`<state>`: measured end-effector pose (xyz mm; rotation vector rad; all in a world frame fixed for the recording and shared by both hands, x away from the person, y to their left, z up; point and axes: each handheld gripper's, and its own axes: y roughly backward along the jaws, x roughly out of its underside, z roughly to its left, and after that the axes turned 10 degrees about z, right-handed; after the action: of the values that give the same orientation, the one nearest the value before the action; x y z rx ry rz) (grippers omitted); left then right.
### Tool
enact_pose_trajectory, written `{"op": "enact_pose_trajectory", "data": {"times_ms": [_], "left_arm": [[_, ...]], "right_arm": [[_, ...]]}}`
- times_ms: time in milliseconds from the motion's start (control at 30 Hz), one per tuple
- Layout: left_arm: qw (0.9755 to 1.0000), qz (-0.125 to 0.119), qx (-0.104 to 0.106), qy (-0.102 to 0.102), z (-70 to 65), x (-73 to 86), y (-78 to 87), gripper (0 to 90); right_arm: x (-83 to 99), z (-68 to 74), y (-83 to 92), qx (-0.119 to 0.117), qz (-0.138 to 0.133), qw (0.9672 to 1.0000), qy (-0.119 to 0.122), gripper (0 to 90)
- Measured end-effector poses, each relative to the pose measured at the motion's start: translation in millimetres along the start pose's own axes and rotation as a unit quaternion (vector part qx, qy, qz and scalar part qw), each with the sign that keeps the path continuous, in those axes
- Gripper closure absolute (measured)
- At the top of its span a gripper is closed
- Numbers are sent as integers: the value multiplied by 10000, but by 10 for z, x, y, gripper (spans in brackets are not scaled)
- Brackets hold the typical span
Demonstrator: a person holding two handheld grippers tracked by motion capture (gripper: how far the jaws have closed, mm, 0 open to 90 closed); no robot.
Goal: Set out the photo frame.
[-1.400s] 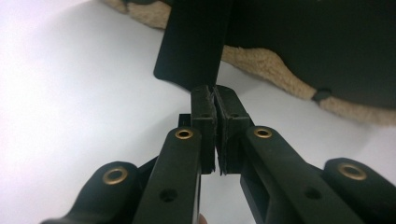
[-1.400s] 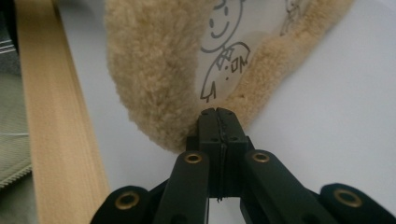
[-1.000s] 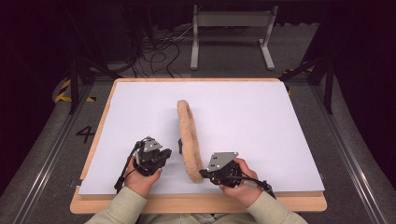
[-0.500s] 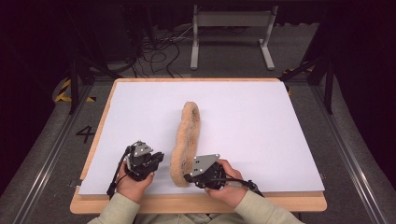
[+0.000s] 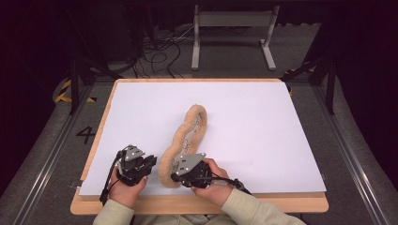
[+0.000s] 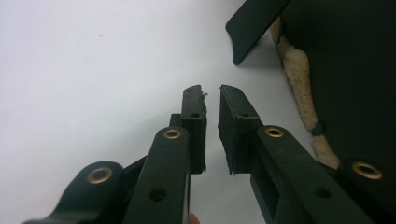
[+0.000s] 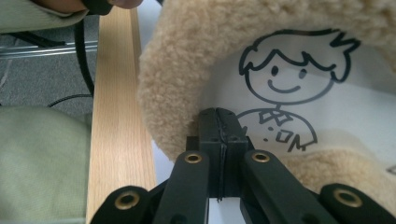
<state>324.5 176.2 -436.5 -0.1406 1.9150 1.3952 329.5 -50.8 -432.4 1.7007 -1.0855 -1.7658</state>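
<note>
the right gripper (image 5: pixel 174 177) is clamped tight on the fleece cover (image 5: pixel 187 140) at its 6 o'clock end, near the table's (image 5: pixel 281 140) front edge. the left gripper (image 6: pixel 212 93), at the cover's 9 o'clock, has just been parting its jaws slightly, nothing between them.

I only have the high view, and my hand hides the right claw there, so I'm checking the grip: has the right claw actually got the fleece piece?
Observer: Yes. In the right gripper view the right claw is shut on the fluffy rim of the fleece piece, with its jaws pressed together.
Operator: Is the left claw holding anything?
Observer: No. The left claw has just been opening. There is a narrow gap between its jaws with nothing in it, above the white board.
Operator: What's printed on the lining?
Observer: A black line drawing of a smiling cartoon boy.
</note>
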Motion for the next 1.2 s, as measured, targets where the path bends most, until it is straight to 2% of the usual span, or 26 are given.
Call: {"op": "enact_pose_trajectory", "data": {"times_ms": [267,400,500,600,667,733,933,1067,1200], "left_arm": [[9999,-84,33,82,63,84,118,783],[9998,-104,21,177,101,94,131,777],[9998,-99,15,176,116,97,127,773],[9996,-122,43,239,114,104,148,766],[9998,-131,28,177,123,117,175,755],[9995,-212,78,218,118,142,217,739],[9990,-344,243,113,65,186,344,678],[9985,-432,297,167,63,242,439,635],[9979,-528,284,248,67,311,539,606]], "right_arm": [[-115,22,-124,51,-70,10000,20,900],[-167,14,-189,59,-108,9999,-8,900],[-192,13,-228,96,-147,9998,-9,900],[-181,8,-211,89,-114,9999,15,895],[-156,-22,-158,85,-76,9999,-61,872],[-121,-72,-88,126,-73,9998,-124,856],[50,-337,211,404,-195,9976,-529,804],[235,-522,434,681,-270,9936,-857,792],[393,-666,583,952,-292,9886,-1126,781]]}}
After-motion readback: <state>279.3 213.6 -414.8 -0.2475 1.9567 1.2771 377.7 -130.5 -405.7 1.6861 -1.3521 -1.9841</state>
